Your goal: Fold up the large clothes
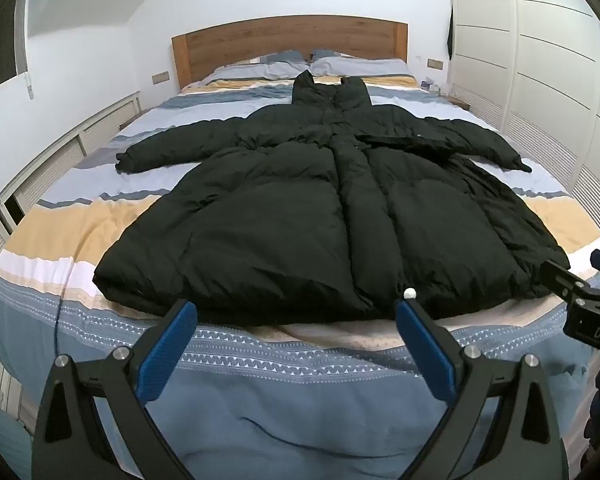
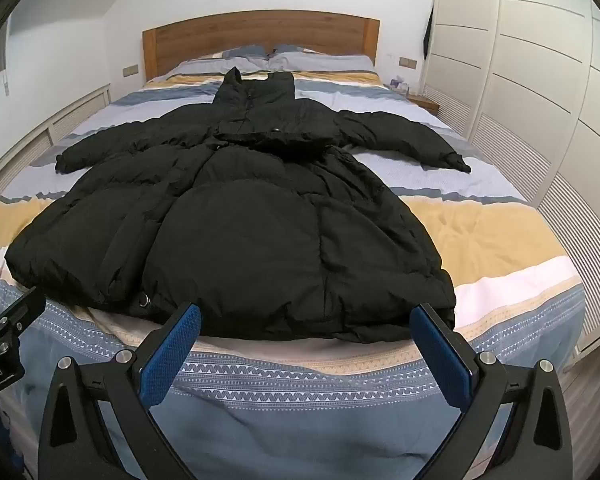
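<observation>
**Coat spread flat, both grippers released at the foot of the bed**

Black quilted puffer coat (image 1: 320, 208), spread face up on the striped blue, white and tan bed cover (image 1: 60, 236), collar toward the wooden headboard (image 1: 288, 46), hem toward the foot of the bed. Sleeves stretched out to either side, cuffs resting on the cover. Front closed down the middle, a small white bead (image 1: 409, 292) lying at the hem.

Left gripper (image 1: 296, 316), black frame with blue textured pads, jaws spread wide, gripping nothing. Hem just ahead of the fingertips, roughly centred between them, the white bead close above the right pad. Contact between tips and fabric hard to judge.

Right gripper (image 2: 306, 318), same build, jaws likewise spread wide and gripping nothing. Right half of the hem just beyond the tips, the coat's right hem corner close by the right pad. A metal snap (image 2: 144, 301) visible on the hem left of the left pad.

Each gripper visible at the edge of the other's view, side by side at the foot of the bed. White panelled wardrobe (image 2: 520, 80) along the right of the bed.
</observation>
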`<state>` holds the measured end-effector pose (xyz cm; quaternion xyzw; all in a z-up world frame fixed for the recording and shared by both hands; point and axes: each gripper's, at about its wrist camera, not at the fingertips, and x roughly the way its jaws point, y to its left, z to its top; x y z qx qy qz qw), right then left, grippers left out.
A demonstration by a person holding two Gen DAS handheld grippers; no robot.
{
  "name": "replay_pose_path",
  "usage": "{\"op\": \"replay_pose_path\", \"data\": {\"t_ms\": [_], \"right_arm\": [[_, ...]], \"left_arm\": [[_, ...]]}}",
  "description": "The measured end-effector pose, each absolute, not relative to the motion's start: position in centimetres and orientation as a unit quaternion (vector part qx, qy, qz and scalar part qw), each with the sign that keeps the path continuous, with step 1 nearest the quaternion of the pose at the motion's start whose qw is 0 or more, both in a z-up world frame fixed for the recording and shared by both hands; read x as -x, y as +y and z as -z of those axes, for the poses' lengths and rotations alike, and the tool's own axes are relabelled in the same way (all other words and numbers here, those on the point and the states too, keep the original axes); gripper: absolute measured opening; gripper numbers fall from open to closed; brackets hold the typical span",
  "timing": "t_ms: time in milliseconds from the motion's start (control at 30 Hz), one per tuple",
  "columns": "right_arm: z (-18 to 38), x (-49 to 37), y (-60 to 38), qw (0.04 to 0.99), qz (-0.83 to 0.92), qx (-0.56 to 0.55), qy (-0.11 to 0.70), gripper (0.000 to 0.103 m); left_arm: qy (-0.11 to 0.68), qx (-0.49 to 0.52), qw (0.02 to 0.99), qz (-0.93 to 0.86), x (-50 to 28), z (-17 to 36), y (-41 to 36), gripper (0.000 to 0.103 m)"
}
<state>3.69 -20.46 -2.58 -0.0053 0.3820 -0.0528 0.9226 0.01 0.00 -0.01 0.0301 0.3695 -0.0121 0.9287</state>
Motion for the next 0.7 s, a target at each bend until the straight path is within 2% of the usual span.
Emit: {"op": "replay_pose_path", "data": {"t_ms": [700], "right_arm": [[2.70,-3.66,-20.47,0.923,0.055,0.009,0.380,0.102]], "left_arm": [[0.371,-0.029,0.928,0.012,0.12,0.62,-0.45,0.101]]}}
